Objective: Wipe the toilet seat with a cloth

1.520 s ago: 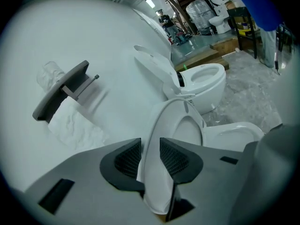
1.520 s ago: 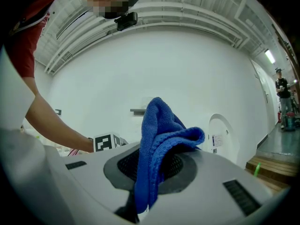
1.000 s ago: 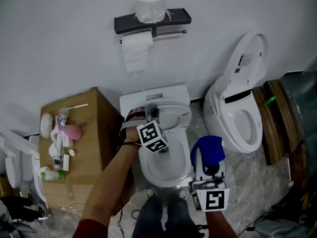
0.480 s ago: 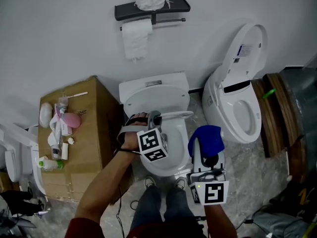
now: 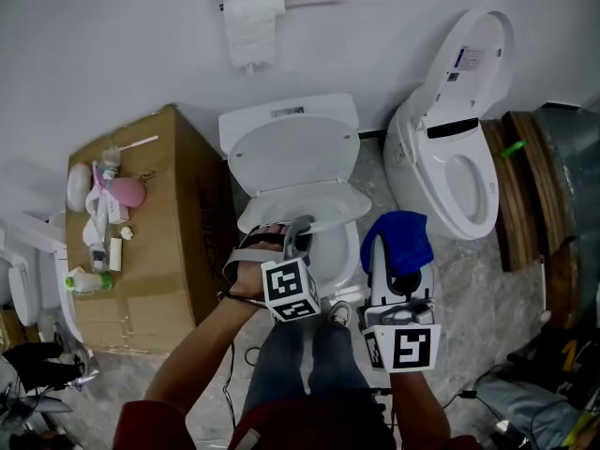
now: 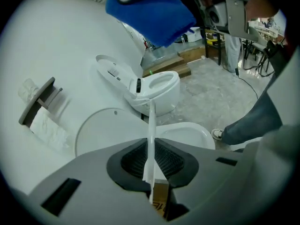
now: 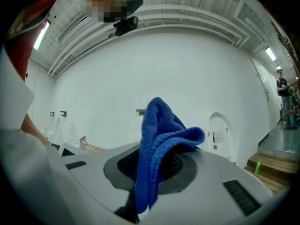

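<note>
L tongs (image 6: 151,165) are pinching the toilet seat (image 5: 323,200) by its thin rim, seat tilting above the bowl (image 5: 330,251). R tongs (image 7: 149,186) are clamping the blue cloth (image 5: 397,240), hanging just right of the bowl. Prob. worth easing the seat flat w/o slipping, then wiping.

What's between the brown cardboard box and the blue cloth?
A white toilet, its thin seat pinched by the left gripper, in the head view.
</note>
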`<state>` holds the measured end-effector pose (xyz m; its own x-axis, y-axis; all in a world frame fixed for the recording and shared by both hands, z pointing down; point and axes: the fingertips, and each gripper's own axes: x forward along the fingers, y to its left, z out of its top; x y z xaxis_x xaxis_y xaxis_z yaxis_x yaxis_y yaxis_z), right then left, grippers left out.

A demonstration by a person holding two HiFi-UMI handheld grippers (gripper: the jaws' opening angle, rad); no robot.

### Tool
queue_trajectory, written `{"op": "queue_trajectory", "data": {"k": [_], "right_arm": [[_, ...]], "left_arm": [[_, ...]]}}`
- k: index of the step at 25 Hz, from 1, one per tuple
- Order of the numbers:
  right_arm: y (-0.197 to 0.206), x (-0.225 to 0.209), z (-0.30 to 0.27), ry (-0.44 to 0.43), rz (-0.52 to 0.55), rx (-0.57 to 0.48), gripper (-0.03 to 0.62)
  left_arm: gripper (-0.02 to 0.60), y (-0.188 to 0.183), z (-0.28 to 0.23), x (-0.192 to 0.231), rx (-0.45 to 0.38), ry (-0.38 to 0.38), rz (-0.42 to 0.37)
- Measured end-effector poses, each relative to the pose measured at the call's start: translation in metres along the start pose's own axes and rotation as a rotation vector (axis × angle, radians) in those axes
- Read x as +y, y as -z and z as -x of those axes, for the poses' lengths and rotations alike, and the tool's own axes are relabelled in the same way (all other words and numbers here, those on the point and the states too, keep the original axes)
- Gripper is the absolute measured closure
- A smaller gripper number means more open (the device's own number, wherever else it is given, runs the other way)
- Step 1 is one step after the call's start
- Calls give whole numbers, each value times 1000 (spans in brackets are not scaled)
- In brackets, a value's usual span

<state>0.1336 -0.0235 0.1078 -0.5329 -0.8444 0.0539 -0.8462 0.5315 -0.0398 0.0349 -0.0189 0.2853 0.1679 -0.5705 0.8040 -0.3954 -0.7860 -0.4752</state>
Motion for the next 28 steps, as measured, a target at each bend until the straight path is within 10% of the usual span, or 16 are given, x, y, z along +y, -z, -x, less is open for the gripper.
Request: {"op": "queue_trajectory", "data": {"k": [13,28], "right_arm": [[57,0,3,-13,-5,84,529],[187,8,12,-85,-17,237,528]], "left_arm": [[468,19,-26,-139,38,358,51],[392,55,-100,-258,59,495,59]]}}
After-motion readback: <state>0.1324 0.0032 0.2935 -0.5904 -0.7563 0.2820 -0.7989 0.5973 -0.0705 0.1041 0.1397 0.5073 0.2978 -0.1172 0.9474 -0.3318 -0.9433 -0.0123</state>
